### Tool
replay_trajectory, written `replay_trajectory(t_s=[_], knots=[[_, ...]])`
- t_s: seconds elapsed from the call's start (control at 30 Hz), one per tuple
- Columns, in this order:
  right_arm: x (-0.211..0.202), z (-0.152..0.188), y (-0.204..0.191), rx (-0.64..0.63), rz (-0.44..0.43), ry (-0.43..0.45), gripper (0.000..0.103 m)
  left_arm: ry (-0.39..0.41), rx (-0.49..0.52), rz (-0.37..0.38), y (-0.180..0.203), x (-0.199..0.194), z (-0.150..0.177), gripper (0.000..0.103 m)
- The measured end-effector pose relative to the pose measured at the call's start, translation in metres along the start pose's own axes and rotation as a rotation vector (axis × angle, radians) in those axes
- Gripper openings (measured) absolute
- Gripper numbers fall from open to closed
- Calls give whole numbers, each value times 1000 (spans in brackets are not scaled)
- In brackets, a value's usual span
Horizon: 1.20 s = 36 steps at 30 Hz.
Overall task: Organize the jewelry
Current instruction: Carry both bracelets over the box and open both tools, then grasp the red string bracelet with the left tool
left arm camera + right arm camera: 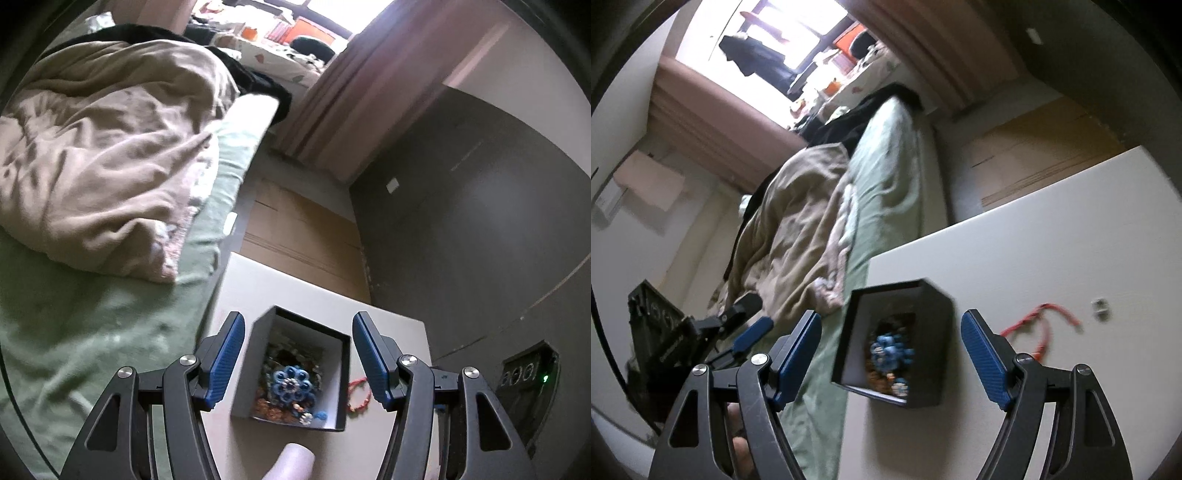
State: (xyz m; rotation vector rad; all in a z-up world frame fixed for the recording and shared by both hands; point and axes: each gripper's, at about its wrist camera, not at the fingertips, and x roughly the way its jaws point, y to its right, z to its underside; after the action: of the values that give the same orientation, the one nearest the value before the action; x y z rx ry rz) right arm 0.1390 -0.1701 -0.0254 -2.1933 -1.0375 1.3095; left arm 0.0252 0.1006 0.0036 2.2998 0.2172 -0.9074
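Observation:
A black open box (258,354) with a white lining stands on the white table (280,284). It holds a heap of jewelry topped by a blue flower-shaped piece (291,386). A red bead bracelet (359,395) lies on the table just right of the box. My left gripper (298,321) is open, its blue pads either side of the box and apart from it. In the right wrist view the same box (934,314) sits between the wide-open fingers of my right gripper (891,317), untouched. The red bracelet (1039,325) and a small silver piece (1100,307) lie to its right.
A bed with a green sheet (92,332) and a beige duvet (110,147) runs along the table's left edge. Flat cardboard (303,229) lies on the floor beyond. A dark wall (480,221) rises on the right. A pale rounded object (291,461) pokes in at the front.

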Motion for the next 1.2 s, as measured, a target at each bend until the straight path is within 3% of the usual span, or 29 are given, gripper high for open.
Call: replay_trajectory(t_s=[0.23, 0.63, 1.03, 1.2], knots=[[-33, -4, 29, 18, 127, 26, 78, -48, 73, 10, 27, 10, 14, 62], [-53, -1, 72, 68, 306, -6, 78, -133, 239, 17, 93, 38, 51, 62], [-91, -7, 123, 189, 417, 20, 78, -242, 375, -8, 129, 83, 93, 62], [-104, -10, 141, 256, 427, 38, 78, -272, 427, -23, 140, 100, 108, 57]])
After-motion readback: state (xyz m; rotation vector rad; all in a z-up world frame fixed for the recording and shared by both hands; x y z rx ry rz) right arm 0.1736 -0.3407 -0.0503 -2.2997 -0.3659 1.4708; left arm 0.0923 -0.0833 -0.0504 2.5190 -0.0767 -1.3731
